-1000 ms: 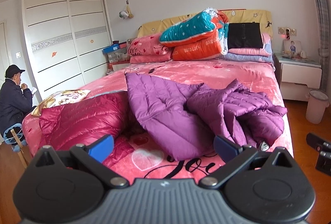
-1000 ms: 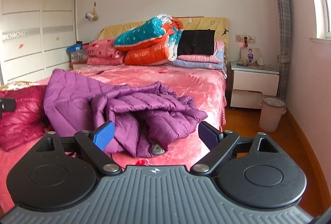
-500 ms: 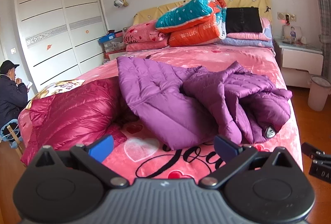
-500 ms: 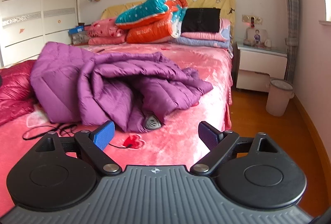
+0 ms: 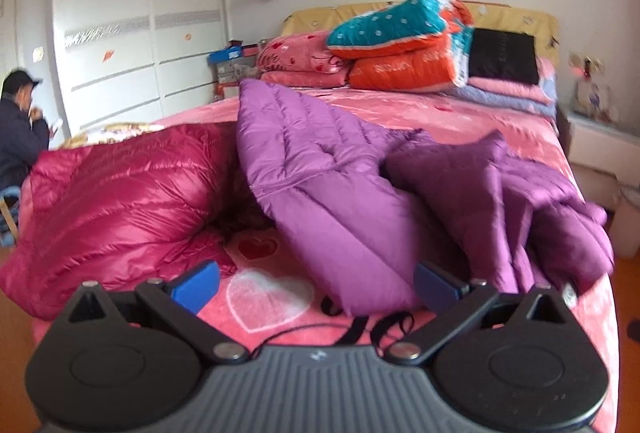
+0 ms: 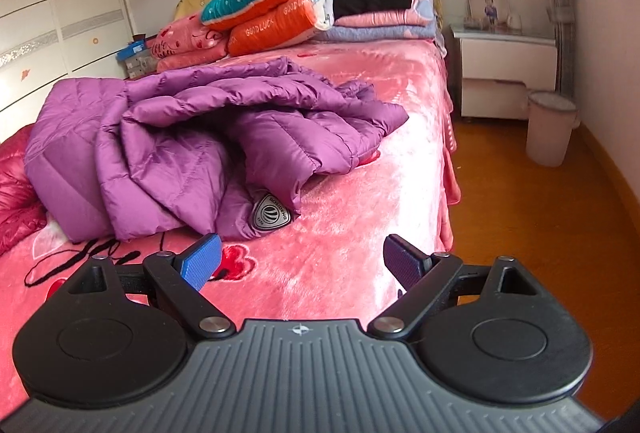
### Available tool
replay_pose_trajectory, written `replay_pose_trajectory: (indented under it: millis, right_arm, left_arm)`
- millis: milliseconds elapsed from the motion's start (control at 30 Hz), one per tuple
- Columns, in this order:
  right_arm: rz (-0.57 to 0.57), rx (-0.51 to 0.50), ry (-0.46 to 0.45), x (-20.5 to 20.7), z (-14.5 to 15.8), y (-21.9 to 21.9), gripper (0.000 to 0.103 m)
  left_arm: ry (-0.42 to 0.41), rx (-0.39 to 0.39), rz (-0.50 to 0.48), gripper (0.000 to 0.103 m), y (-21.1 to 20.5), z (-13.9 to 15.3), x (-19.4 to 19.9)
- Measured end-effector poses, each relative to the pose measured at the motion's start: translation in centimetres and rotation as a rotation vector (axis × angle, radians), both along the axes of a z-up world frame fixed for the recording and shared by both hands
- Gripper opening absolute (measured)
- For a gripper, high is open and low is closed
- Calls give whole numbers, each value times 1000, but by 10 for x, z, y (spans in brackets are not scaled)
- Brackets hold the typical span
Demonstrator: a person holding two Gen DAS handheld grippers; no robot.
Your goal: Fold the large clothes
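Note:
A purple down jacket [image 5: 340,193] lies crumpled on the pink bed [image 5: 440,113], its near hem just beyond my left gripper [image 5: 316,283], which is open and holds nothing. In the right wrist view the same purple jacket [image 6: 192,137] shows a silver brand badge [image 6: 271,213] at its near edge. My right gripper [image 6: 300,259] hovers open over the pink blanket [image 6: 352,241], a short way in front of that badge. A crimson down jacket [image 5: 112,193] lies to the left of the purple one.
Folded quilts and pillows [image 5: 400,45] are stacked at the headboard. A white nightstand [image 6: 508,73] and a pink bin [image 6: 550,129] stand right of the bed on the wood floor. A seated person [image 5: 20,129] is at the far left by the wardrobe [image 5: 140,33].
Both grippers have moved forward and closer to the bed, so the purple jacket fills more of each view. Both stay open.

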State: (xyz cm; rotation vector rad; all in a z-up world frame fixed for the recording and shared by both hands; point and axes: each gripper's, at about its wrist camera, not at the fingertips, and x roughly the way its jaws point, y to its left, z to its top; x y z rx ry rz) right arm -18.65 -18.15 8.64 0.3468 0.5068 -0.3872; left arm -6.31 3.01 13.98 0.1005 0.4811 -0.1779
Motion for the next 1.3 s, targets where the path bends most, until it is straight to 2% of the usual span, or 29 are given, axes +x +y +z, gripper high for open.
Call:
replay_pose_trajectory:
  millis: [167, 333, 467, 667, 867, 933, 1000, 1100, 1200, 1300]
  right_arm:
    - [-2, 55, -21, 5, -4, -13, 103]
    - [-3, 109, -29, 13, -9, -25, 103]
    - [-1, 138, -32, 18, -13, -30, 103]
    - [18, 176, -37, 30, -16, -32, 103]
    - [59, 191, -27, 39, -18, -31, 103]
    - [63, 205, -28, 38, -18, -32, 103]
    - [66, 213, -27, 39, -19, -32, 103]
    - [72, 211, -30, 38, -18, -32, 103]
    - [67, 202, -31, 36, -17, -32, 103]
    - [46, 209, -39, 33, -17, -36, 103]
  left_arm:
    - [14, -98, 22, 102, -1, -13, 37]
    - [74, -232, 46, 102, 3, -36, 74]
    - [53, -283, 58, 102, 6, -46, 89]
    - [80, -383, 61, 99, 10, -59, 113]
    - [99, -446, 35, 76, 6, -64, 120]
    - [112, -450, 37, 62, 2, -62, 123]
    - [118, -448, 46, 39, -3, -58, 123]
    - [94, -453, 44, 21, -8, -46, 116]
    - [91, -458, 19, 13, -12, -30, 109]
    - [97, -481, -32, 9, -18, -13, 98]
